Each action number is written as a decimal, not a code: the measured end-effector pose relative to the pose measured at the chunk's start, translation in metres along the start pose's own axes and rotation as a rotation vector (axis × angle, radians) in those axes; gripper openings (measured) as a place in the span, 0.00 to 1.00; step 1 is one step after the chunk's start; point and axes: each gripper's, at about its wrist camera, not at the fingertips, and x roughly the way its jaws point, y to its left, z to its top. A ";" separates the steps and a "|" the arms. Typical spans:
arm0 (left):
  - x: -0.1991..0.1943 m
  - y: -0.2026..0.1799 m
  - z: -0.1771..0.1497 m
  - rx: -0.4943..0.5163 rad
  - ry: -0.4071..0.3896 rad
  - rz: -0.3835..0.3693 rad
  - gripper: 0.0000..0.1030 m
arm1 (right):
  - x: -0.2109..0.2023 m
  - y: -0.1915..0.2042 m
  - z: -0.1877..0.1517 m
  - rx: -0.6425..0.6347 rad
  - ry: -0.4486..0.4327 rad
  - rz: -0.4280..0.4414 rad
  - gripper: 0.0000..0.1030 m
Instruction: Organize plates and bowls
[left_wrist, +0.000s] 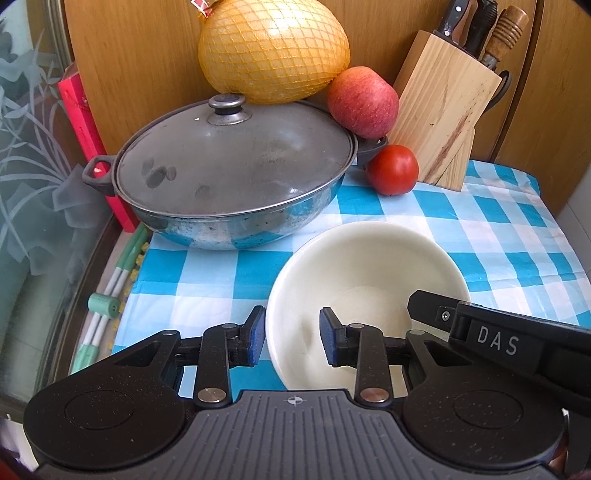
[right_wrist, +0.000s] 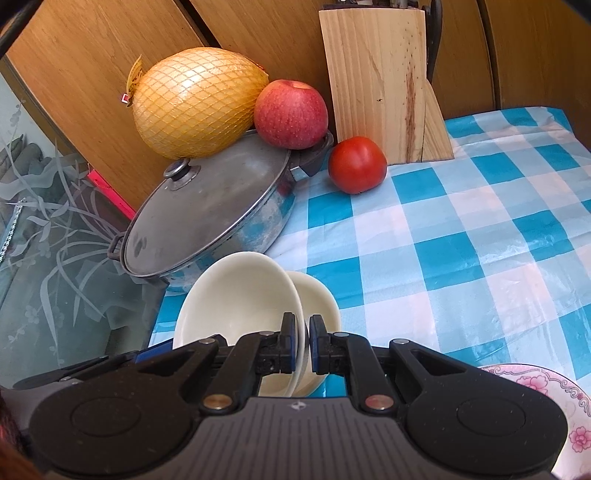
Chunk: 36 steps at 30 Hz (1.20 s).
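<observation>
A cream bowl (left_wrist: 369, 280) sits on the blue checked cloth (left_wrist: 498, 236) in the left wrist view. My left gripper (left_wrist: 291, 336) is open, its fingers straddling the bowl's near left rim without closing on it. The right gripper (left_wrist: 517, 339) comes in from the right at the bowl's right rim. In the right wrist view my right gripper (right_wrist: 303, 347) is shut on the rim of the top cream bowl (right_wrist: 236, 295), which is nested in a second cream bowl (right_wrist: 317, 299). A pink floral plate (right_wrist: 554, 398) lies at the bottom right.
A lidded steel wok (left_wrist: 232, 173) stands behind the bowls, with a netted pomelo (left_wrist: 273, 48) and a red apple (left_wrist: 364, 101) resting on it. A tomato (left_wrist: 393, 170) and a wooden knife block (left_wrist: 443, 110) stand at the back. Frosted glass (left_wrist: 33, 184) borders the left.
</observation>
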 end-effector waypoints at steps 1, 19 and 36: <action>0.001 0.000 0.000 0.001 0.002 0.001 0.39 | 0.001 0.000 0.000 -0.001 0.002 -0.002 0.10; 0.006 -0.001 0.000 0.020 0.013 0.011 0.39 | 0.005 -0.002 0.001 0.003 0.001 -0.017 0.17; 0.011 0.004 -0.002 0.027 0.016 0.043 0.62 | 0.006 -0.012 0.003 0.015 0.002 -0.038 0.29</action>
